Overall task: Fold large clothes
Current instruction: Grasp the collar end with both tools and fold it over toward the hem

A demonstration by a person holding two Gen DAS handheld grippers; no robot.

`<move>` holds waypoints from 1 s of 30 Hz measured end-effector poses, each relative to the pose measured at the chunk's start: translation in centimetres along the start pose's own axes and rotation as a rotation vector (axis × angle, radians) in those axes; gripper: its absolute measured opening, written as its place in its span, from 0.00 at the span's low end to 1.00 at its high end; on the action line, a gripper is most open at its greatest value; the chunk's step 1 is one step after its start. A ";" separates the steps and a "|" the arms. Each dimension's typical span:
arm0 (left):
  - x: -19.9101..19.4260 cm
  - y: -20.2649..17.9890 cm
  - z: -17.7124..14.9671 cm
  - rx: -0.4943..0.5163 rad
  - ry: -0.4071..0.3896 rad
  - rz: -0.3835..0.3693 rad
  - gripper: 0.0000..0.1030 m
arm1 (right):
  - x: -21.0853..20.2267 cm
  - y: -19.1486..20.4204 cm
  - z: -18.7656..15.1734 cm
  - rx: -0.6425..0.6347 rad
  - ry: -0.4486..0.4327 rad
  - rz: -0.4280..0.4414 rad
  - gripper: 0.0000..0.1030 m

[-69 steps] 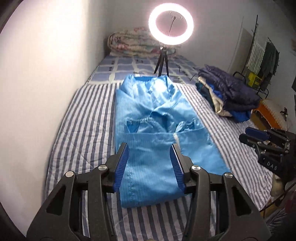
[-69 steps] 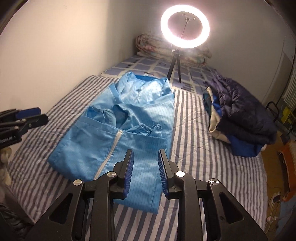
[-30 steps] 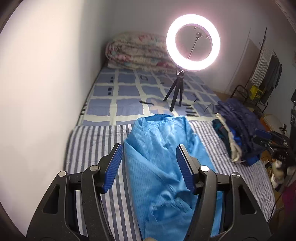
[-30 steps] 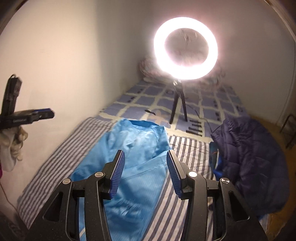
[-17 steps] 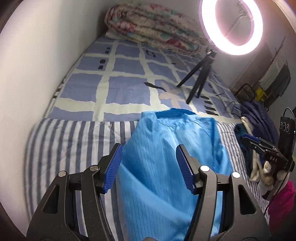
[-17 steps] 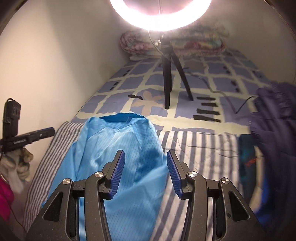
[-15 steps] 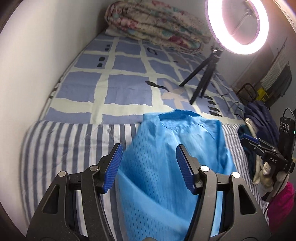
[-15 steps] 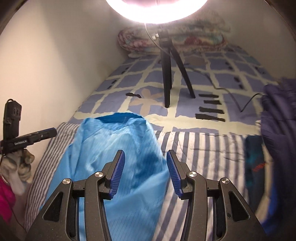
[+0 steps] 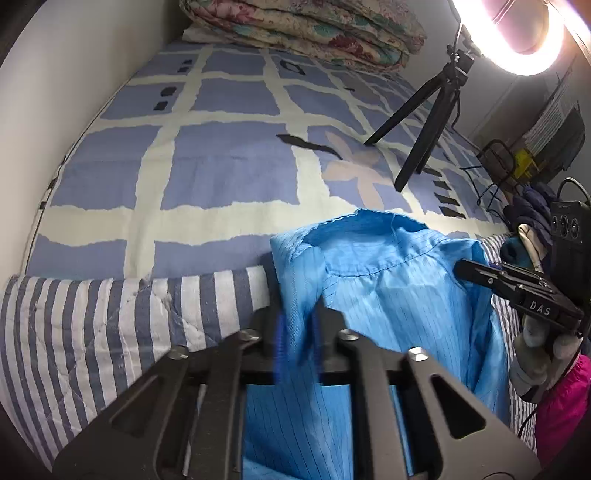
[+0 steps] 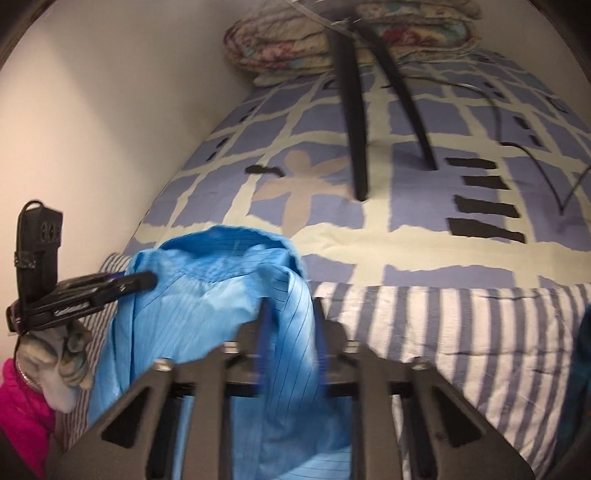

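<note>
Both the left gripper (image 9: 297,341) and right gripper (image 10: 291,338) have just closed, apparently pinching the blue coat (image 9: 388,295) by the bed's (image 9: 110,317) striped edge, folding barely underway.

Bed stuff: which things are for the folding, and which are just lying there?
For the folding:
- blue coat
- left gripper, clamped on it
- right gripper, clamped on it

Just lying about:
- rolled quilt
- ring light
- tripod
- striped blanket
</note>
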State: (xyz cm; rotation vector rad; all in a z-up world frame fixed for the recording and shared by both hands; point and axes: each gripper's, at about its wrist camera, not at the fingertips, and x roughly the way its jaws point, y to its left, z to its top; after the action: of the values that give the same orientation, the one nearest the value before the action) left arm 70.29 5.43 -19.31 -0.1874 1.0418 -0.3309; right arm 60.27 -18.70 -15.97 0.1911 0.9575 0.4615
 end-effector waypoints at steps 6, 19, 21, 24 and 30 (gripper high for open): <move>-2.3 -0.8 -0.3 0.010 -0.072 -0.009 0.01 | -1.3 1.5 0.0 -0.048 -0.042 -0.024 0.02; -13.5 -4.3 -3.4 0.037 -0.219 -0.042 0.00 | -10.7 6.0 -1.2 -0.044 -0.193 -0.005 0.01; -15.8 -5.2 -4.8 0.051 -0.234 -0.039 0.00 | -12.6 7.2 -2.1 -0.056 -0.204 -0.010 0.01; -19.8 -6.8 -7.2 0.061 -0.265 -0.043 0.00 | -16.2 9.1 -3.8 -0.070 -0.227 -0.003 0.01; -26.0 -10.0 -13.0 0.121 -0.284 -0.031 0.00 | -22.4 12.2 -8.4 -0.081 -0.236 0.006 0.01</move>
State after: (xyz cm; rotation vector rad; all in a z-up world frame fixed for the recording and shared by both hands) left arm 45.18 5.42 -1.54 -0.1372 0.7373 -0.3821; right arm 38.84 -18.52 0.26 0.1712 0.7059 0.4714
